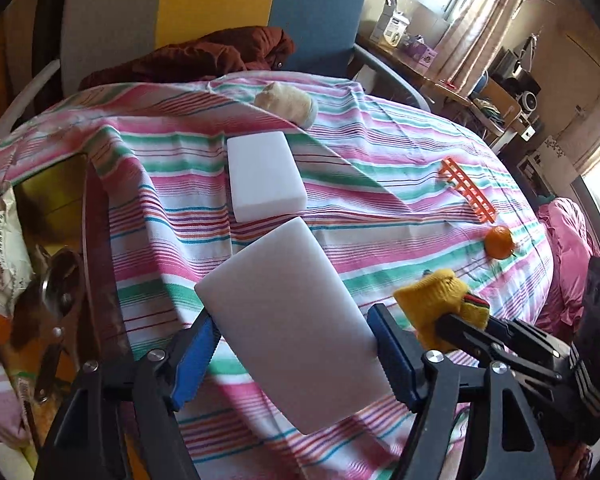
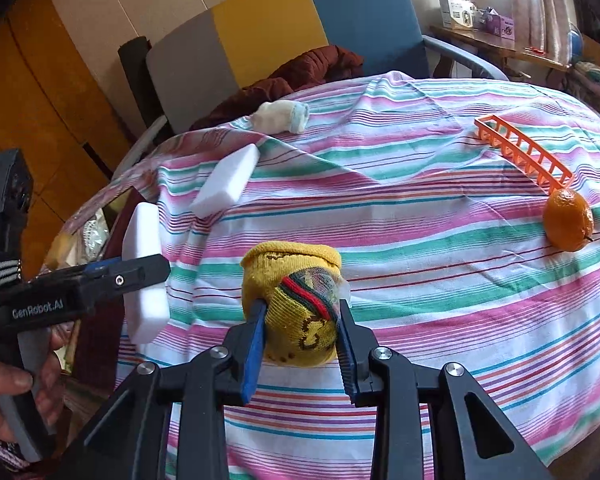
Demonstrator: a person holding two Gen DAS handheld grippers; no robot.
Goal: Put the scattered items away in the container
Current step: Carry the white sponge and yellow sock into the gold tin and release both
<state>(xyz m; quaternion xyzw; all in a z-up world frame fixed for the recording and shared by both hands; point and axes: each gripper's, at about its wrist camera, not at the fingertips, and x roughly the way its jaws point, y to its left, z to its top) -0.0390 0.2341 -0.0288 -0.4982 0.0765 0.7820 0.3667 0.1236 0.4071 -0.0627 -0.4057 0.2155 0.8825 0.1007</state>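
The left gripper (image 1: 296, 354) is clamping a white foam block (image 1: 288, 320) across its short width, the blue ribbed fingers (image 1: 194, 360) standing fairly wide and pressing on both long edges. The block is a smooth, matte rectangular slab with rounded corners; its long axis is running away from the camera and leaning to the upper left, and in the right wrist view it is standing nearly upright, lifted off the striped cloth (image 1: 380, 208). A person's hand (image 2: 12, 384) is gripping the left tool's handle.

Just to the right, the right gripper (image 2: 302, 328) is squeezing a rolled yellow sock (image 2: 296, 296), fingers (image 2: 254, 344) nearly closed and sinking into the soft knit on either side. The sock is a rounded bundle with a folded cuff on top and red, green and black bands crossing it diagonally; it is sitting low over the cloth, though contact with it cannot be judged.

Further off, a second white foam block (image 1: 264, 176) is lying flat on the surface, its long axis pointing away. To the right, a small glossy orange (image 1: 499, 242) is resting just beside an orange plastic rack (image 1: 468, 188), ladder-shaped and lying at a diagonal. At the far edge, a cream rolled sock (image 1: 288, 102) is lying on its side. At the left, a brown-walled container (image 1: 96, 264) is holding crinkled packets.
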